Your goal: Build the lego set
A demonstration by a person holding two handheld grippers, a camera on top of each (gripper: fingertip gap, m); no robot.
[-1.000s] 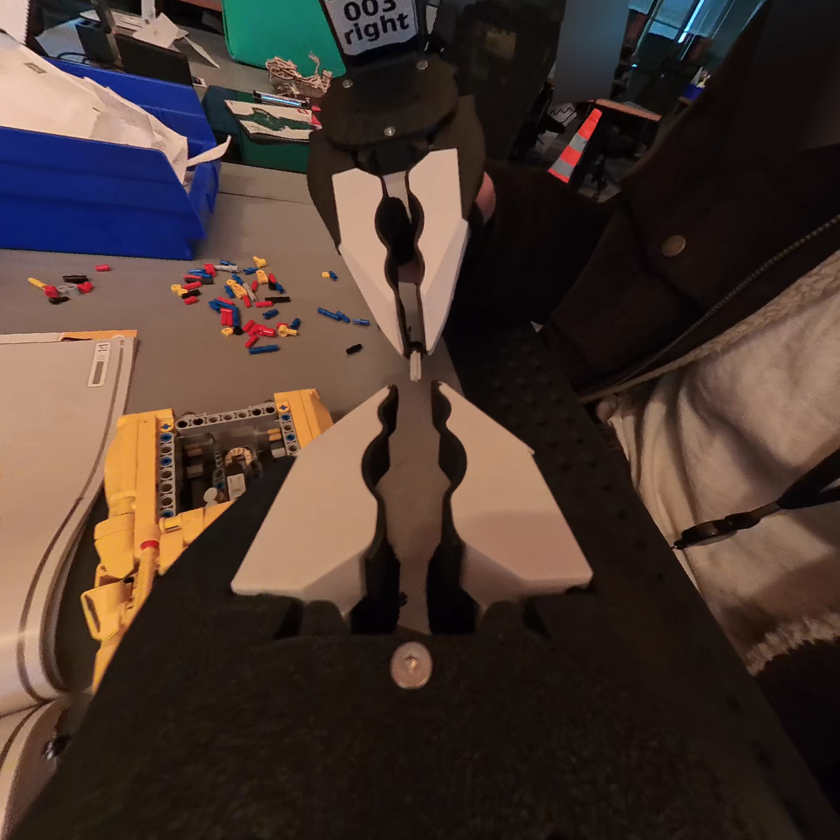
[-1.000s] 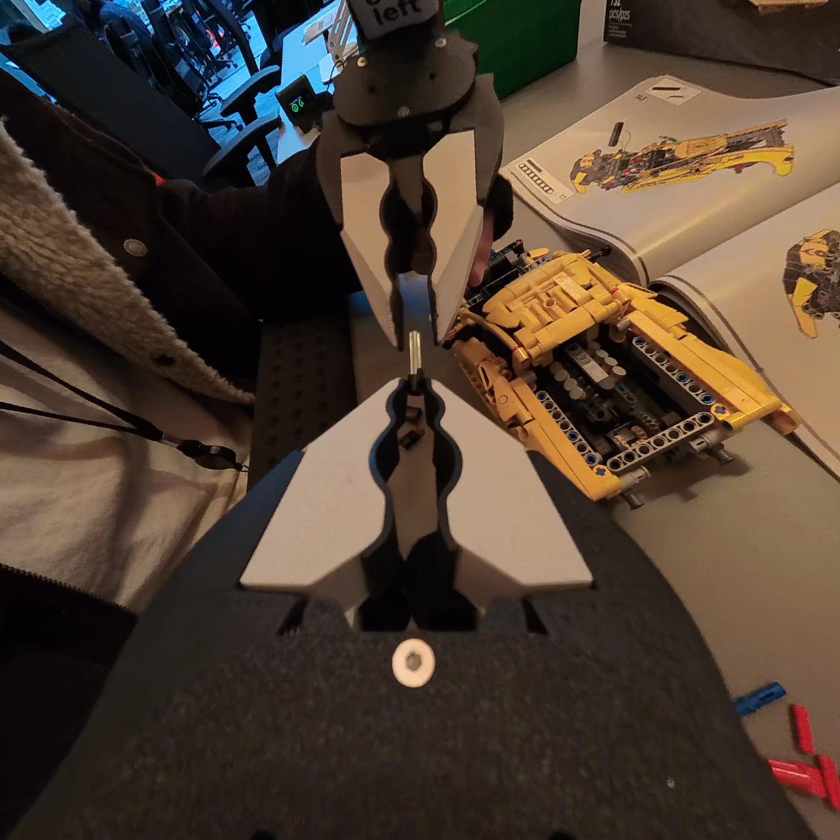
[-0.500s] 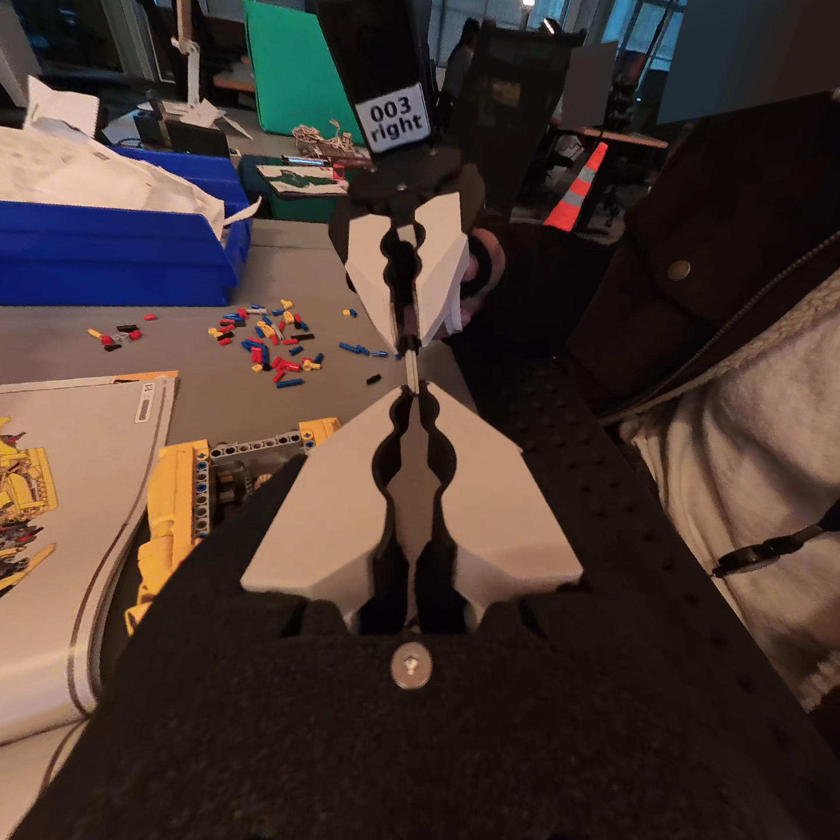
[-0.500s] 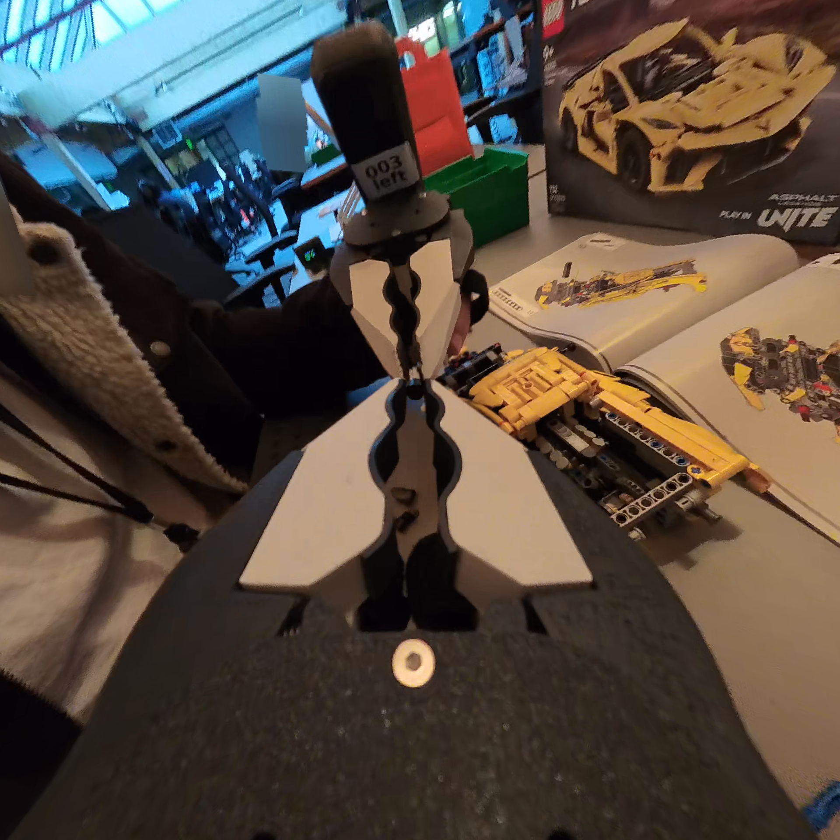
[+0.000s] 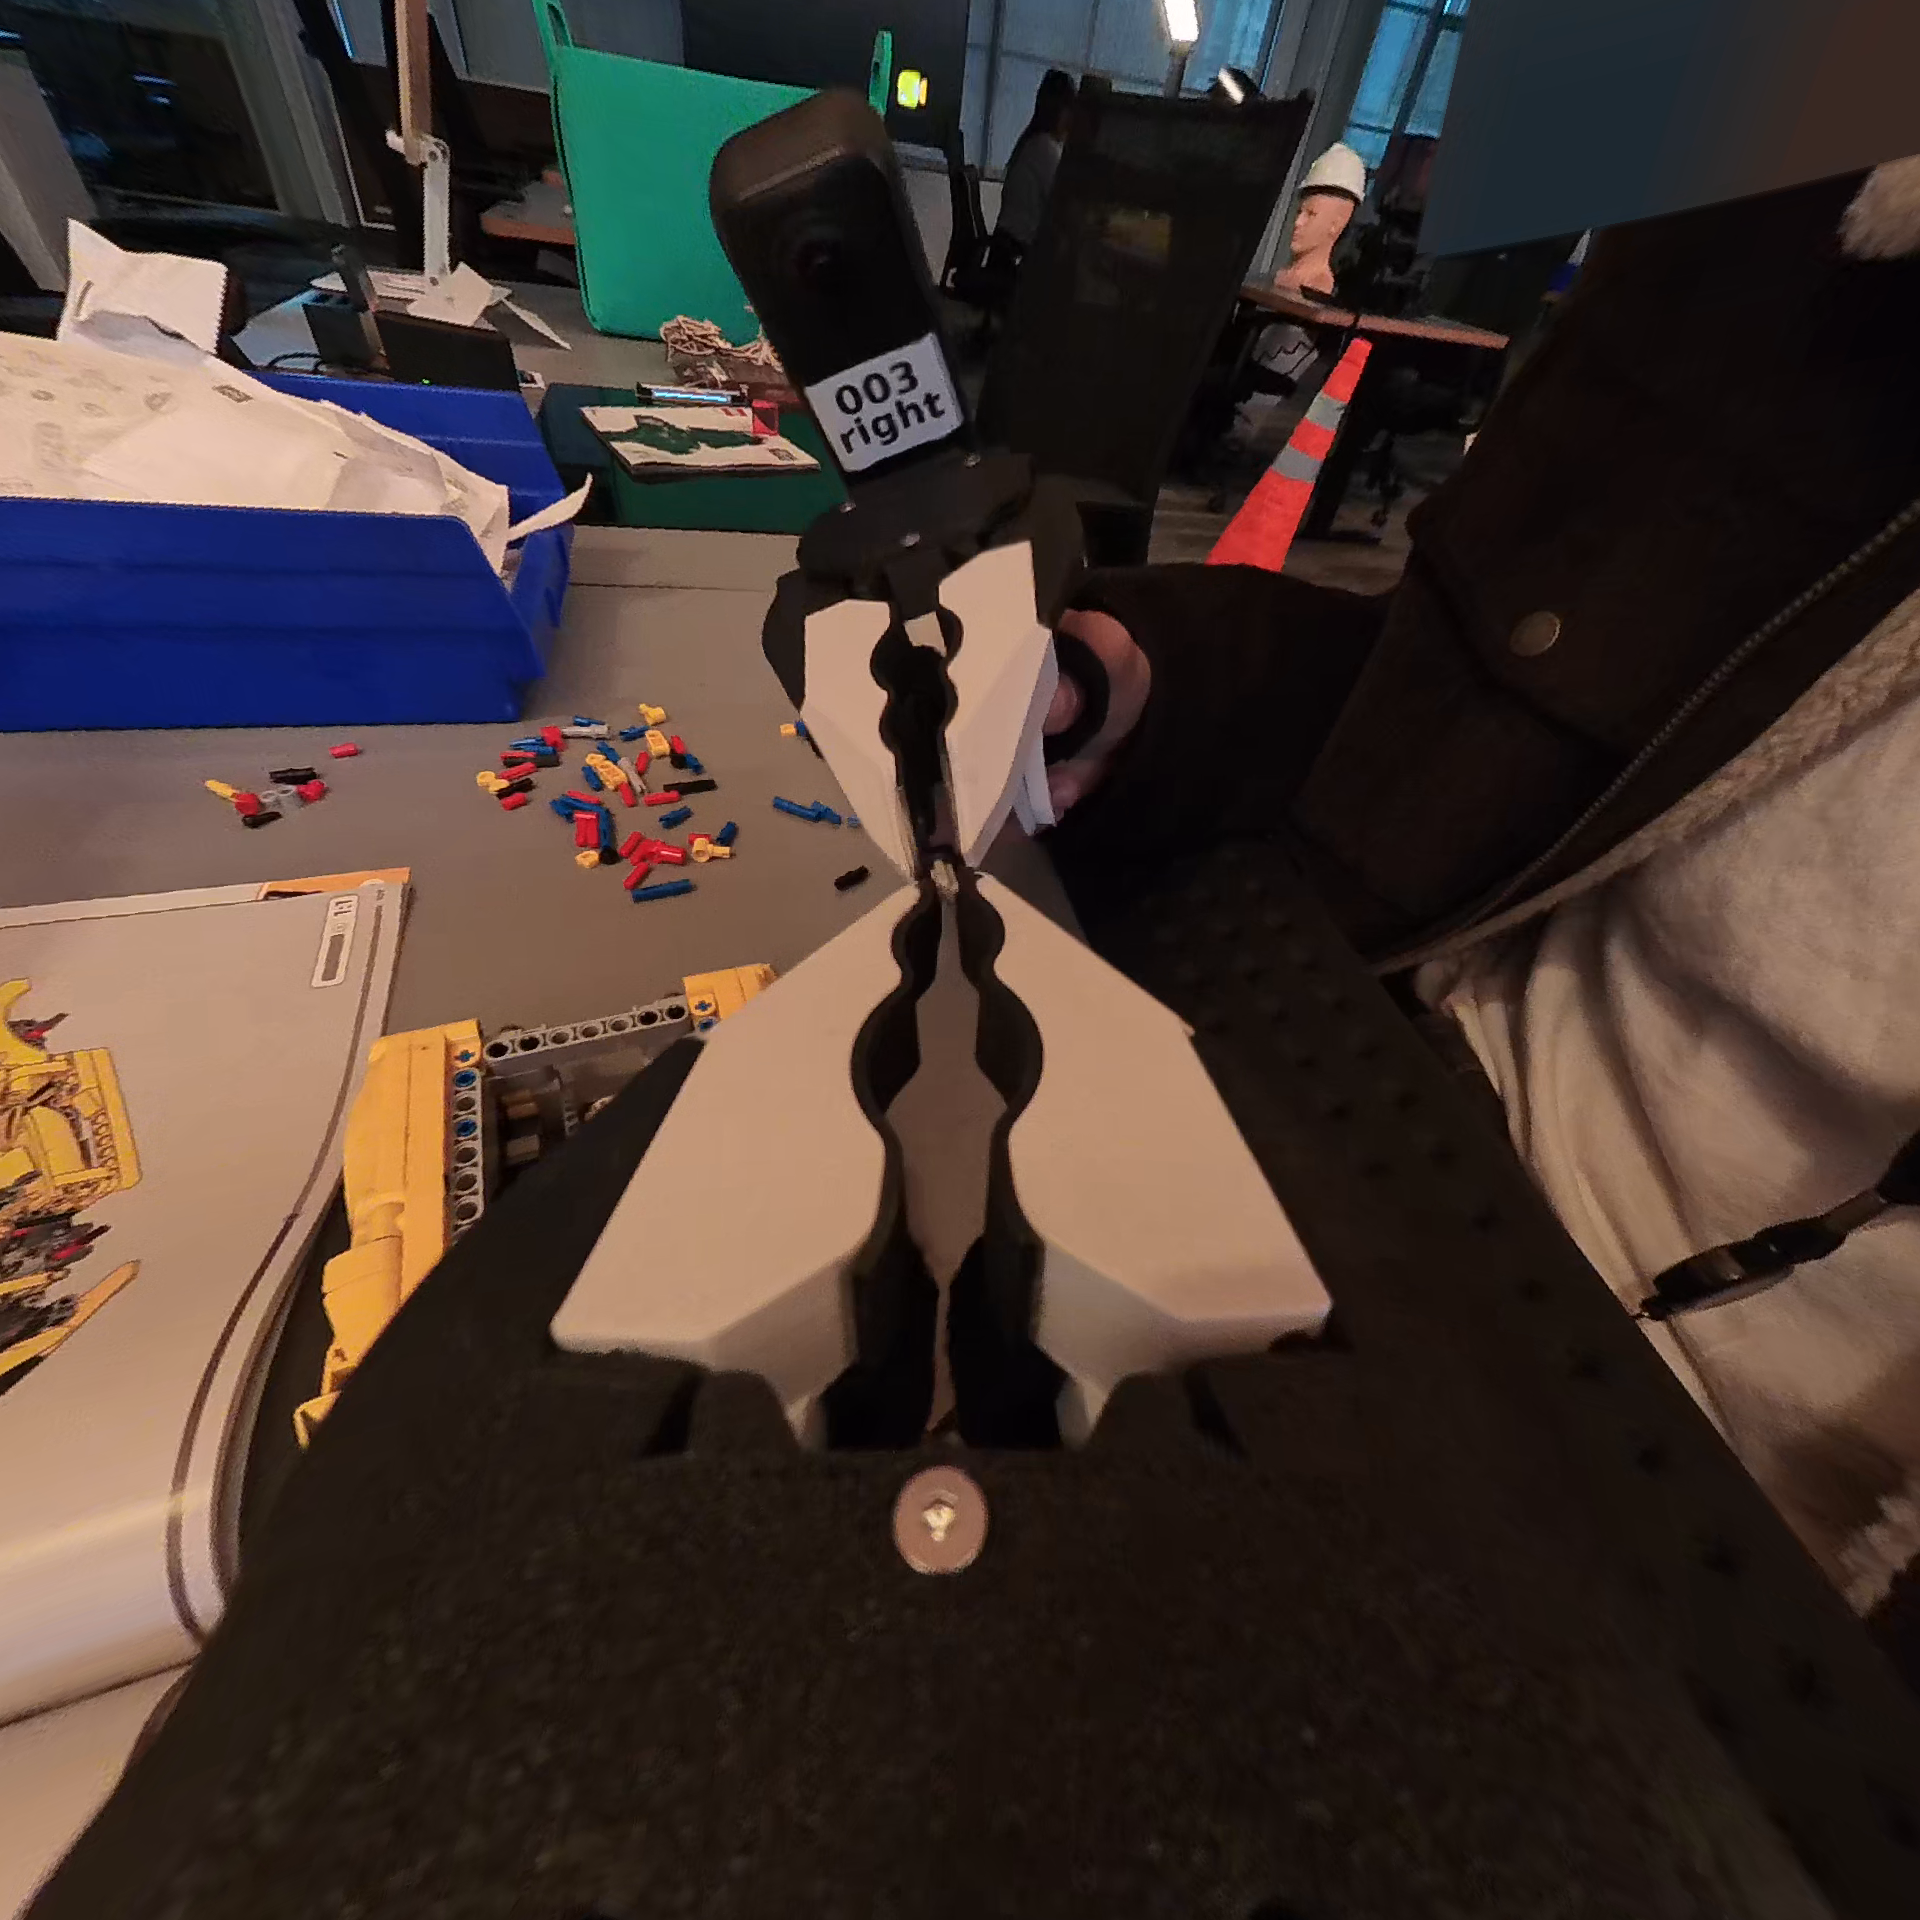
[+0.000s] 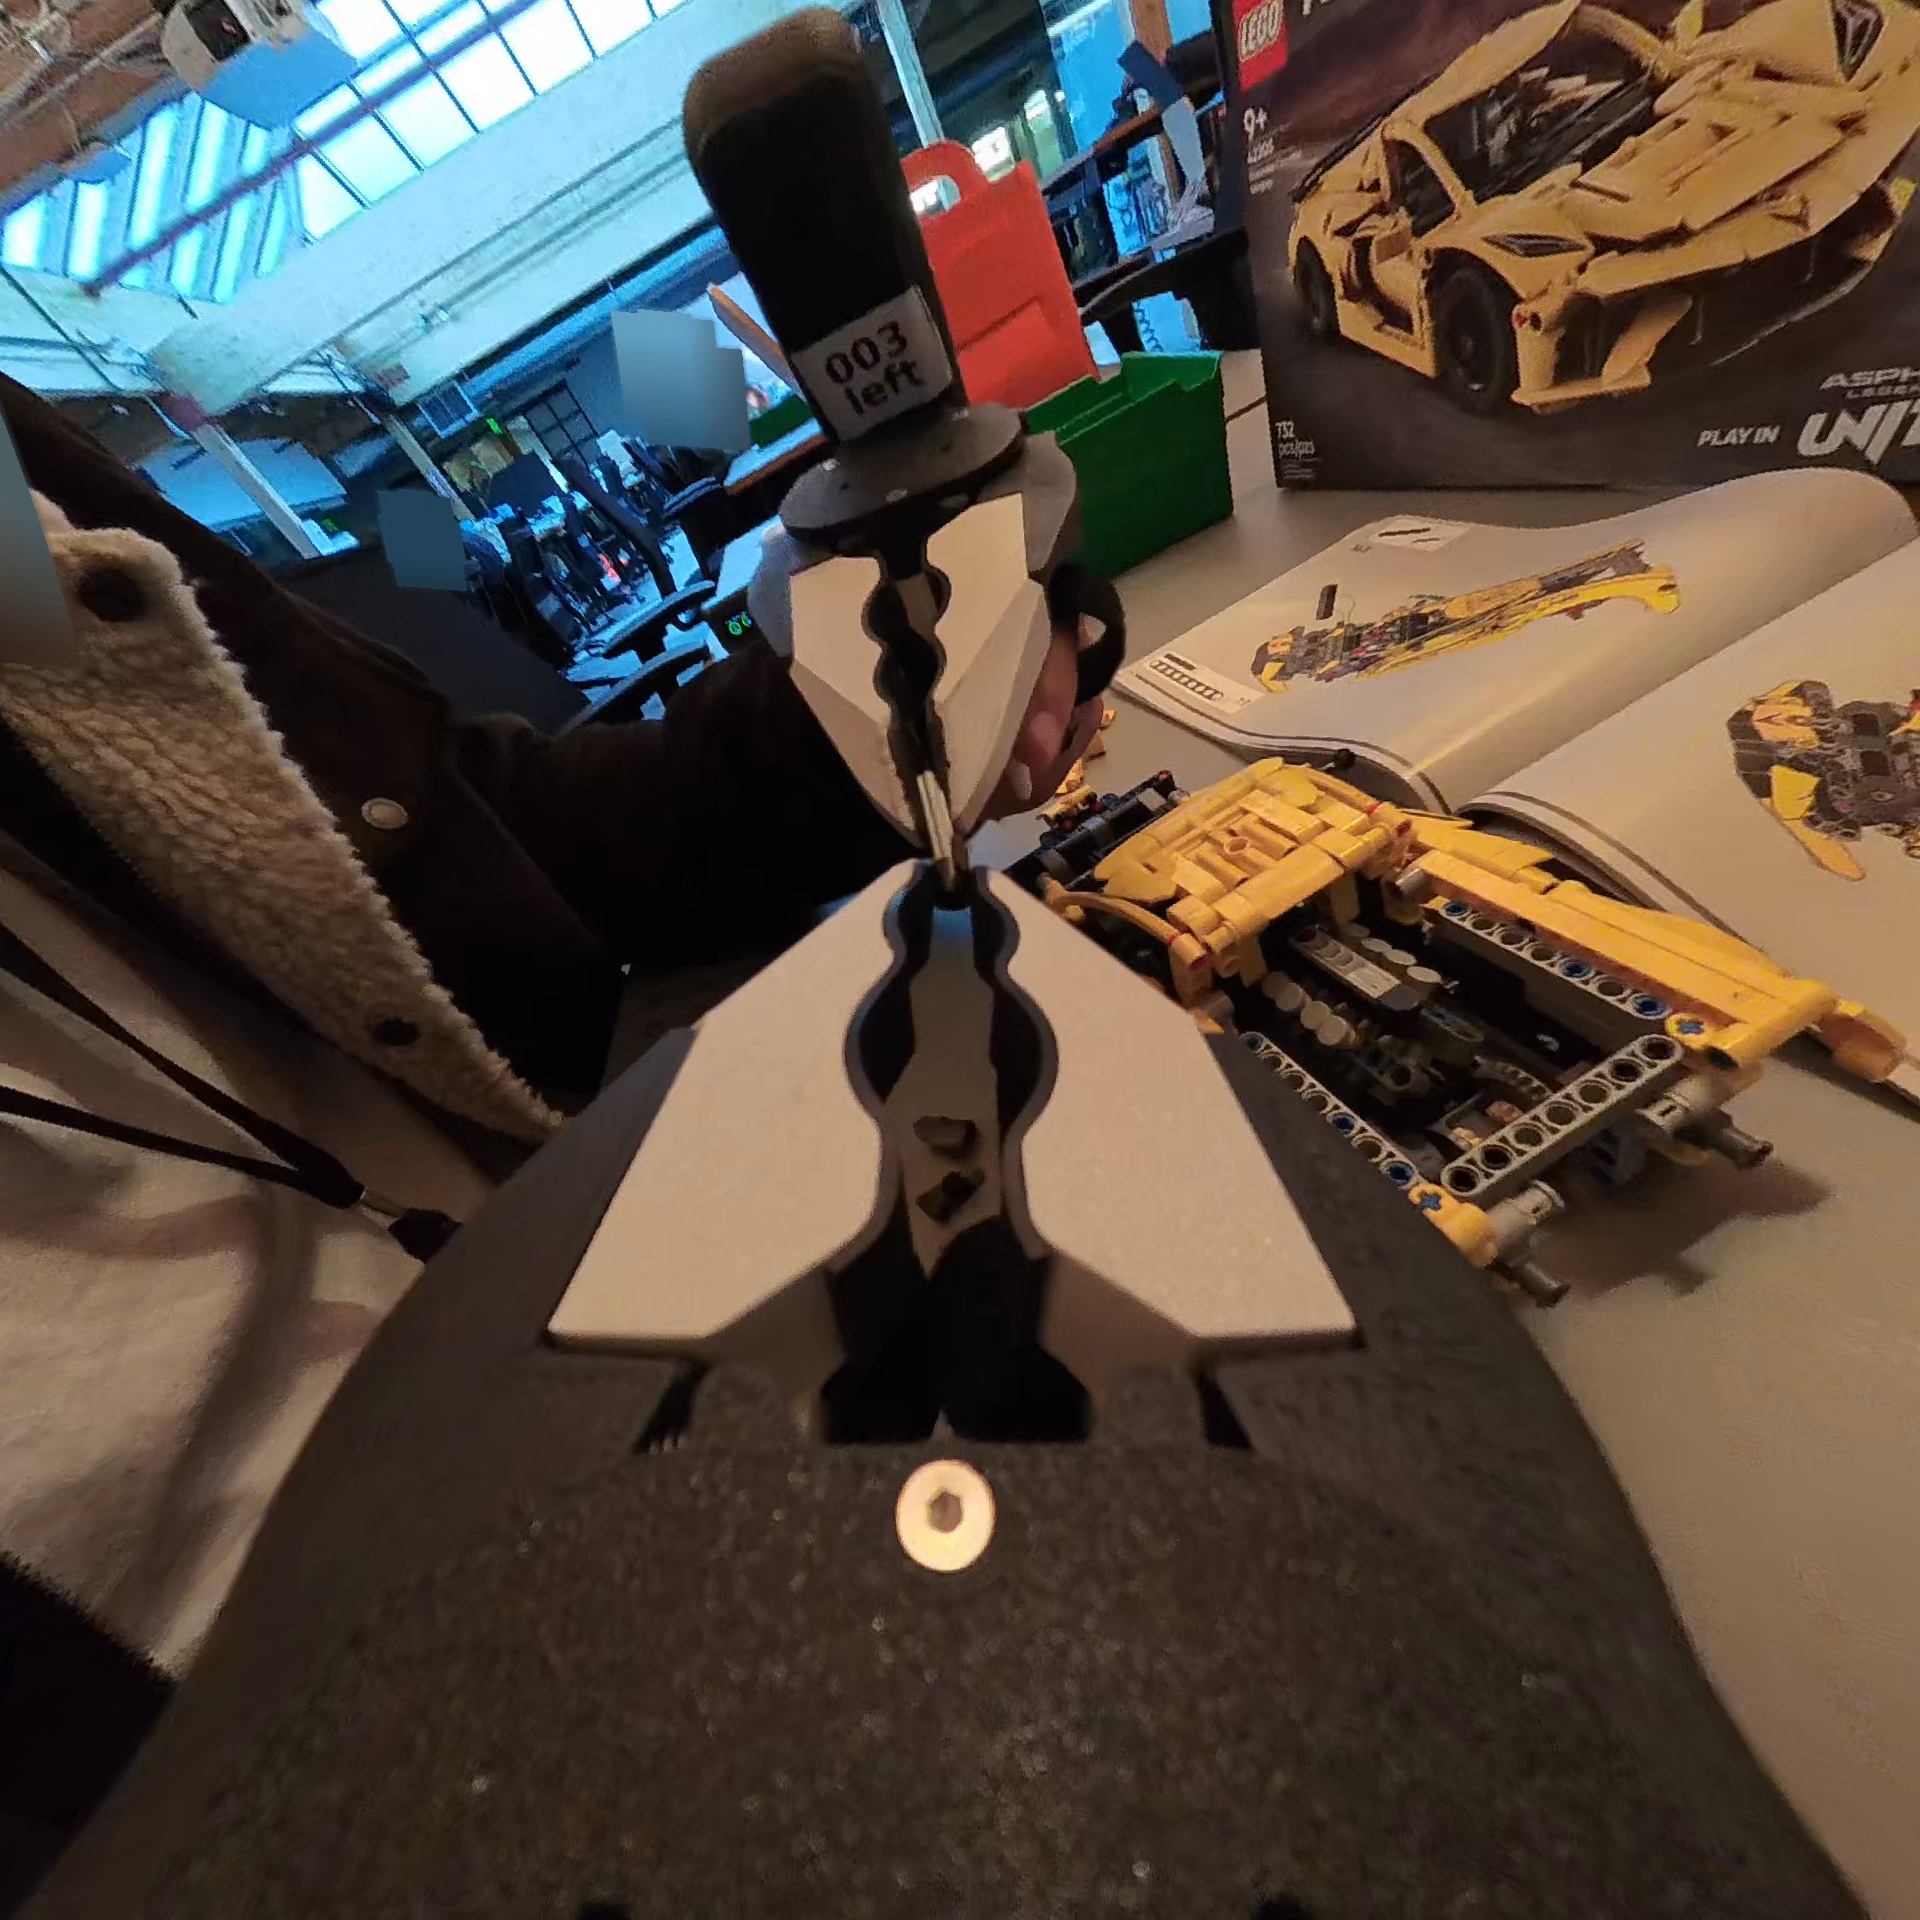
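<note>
My two grippers meet tip to tip in the air above the table edge. A thin grey axle runs between them. My left gripper is shut on it, and in the right wrist view the axle sticks out of its tips. My right gripper is shut on the axle's other end; it also shows in the left wrist view. Only a short stub of the axle shows there. The half-built yellow car lies on the table below, also in the left wrist view.
The open instruction booklet lies beside the car. Several loose small pieces are scattered in front of a blue bin. The set's box and a green bin stand behind. The person's jacket is close by. Only a small space, under 4 cm, lies between the two pairs of fingers.
Both grippers have lifted and tilted up, away from the car. The gap between their tips has closed, and the axle's free end now sits in the right gripper's tips.
</note>
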